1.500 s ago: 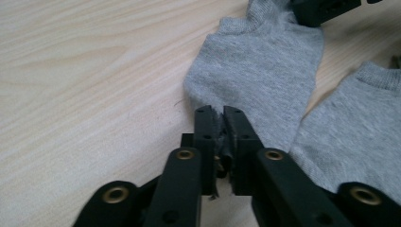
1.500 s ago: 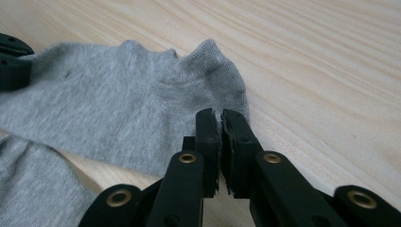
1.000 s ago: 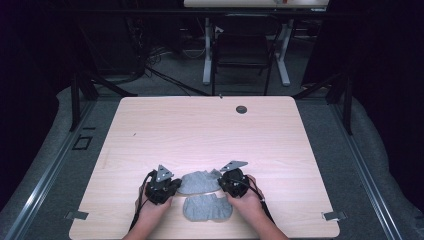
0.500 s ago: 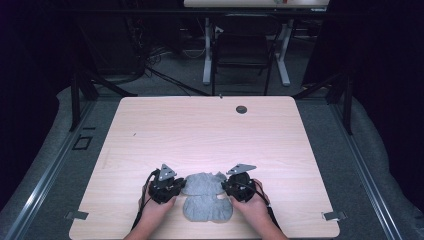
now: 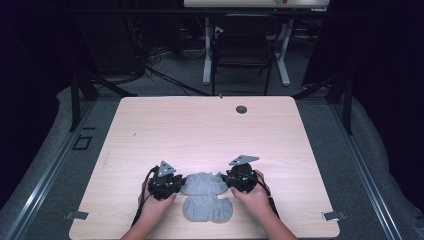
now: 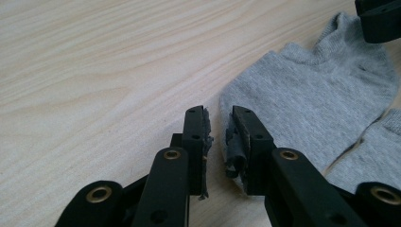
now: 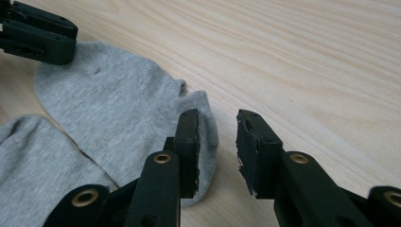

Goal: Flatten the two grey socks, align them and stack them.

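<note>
Two grey ankle socks lie flat near the table's front edge. The far sock (image 5: pixel 203 183) stretches between my two grippers, and the near sock (image 5: pixel 207 209) lies just in front of it. My left gripper (image 5: pixel 180 185) sits at the far sock's left end. Its jaws (image 6: pixel 218 137) have just been opening and stand slightly apart, with bare wood in the gap and the sock (image 6: pixel 307 90) against the right jaw. My right gripper (image 5: pixel 226 181) is at the sock's right end. It has also just been opening (image 7: pixel 217 137), and the sock (image 7: pixel 113 104) lies under its left jaw, not pinched.
The pale wooden table (image 5: pixel 200 130) has a round cable hole (image 5: pixel 241 109) at the back right. The near sock shows in the left gripper view (image 6: pixel 373 151) and the right gripper view (image 7: pixel 33 165). Dark desk legs and cables stand beyond the table.
Both grippers have opened and let go of the far sock. It was held bunched between them and now lies spread flat on the table. The hands have hardly shifted.
</note>
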The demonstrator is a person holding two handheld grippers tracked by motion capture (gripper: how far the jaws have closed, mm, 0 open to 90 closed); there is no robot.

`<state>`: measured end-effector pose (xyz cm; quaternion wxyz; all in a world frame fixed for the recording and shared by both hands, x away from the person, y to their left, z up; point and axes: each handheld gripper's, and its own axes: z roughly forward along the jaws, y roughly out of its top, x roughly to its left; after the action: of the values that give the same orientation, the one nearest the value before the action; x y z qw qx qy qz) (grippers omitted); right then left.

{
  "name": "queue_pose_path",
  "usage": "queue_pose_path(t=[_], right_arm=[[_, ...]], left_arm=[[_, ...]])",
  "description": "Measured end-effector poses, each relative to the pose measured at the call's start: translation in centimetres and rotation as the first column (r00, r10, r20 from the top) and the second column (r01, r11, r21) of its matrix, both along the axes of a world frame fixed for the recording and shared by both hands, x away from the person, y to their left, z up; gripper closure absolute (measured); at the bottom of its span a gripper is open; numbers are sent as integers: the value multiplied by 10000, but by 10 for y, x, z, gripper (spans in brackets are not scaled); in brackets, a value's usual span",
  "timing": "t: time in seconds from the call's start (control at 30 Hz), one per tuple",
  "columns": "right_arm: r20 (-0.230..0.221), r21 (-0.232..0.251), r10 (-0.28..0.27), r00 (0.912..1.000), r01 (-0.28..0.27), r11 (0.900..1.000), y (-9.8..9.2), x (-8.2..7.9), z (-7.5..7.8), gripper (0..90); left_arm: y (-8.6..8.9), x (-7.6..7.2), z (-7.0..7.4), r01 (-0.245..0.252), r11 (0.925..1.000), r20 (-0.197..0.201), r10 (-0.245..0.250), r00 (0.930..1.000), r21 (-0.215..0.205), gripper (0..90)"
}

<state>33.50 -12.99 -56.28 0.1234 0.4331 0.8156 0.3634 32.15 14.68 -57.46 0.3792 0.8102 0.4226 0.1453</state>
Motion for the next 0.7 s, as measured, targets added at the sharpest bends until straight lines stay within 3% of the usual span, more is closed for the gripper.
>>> queue_pose_path(t=[0.17,0.27,0.43,0.7], right_arm=[[-112,-74,142,9998,-143,9999,1,2,-2,692],[-231,80,149,9996,-147,9999,2,2,-3,741],[-321,-136,308,9990,-313,9994,3,2,-4,808],[-237,-53,414,9989,-415,9991,3,-1,-4,865]], left_arm=[[-1,0,0,98,9999,-29,-98,9999,74,770],[-1,0,-1,101,9999,-47,-101,9999,130,771],[-1,1,-1,93,9997,-76,-92,9999,206,767],[2,2,-1,179,9998,-266,-179,9995,14,856]])
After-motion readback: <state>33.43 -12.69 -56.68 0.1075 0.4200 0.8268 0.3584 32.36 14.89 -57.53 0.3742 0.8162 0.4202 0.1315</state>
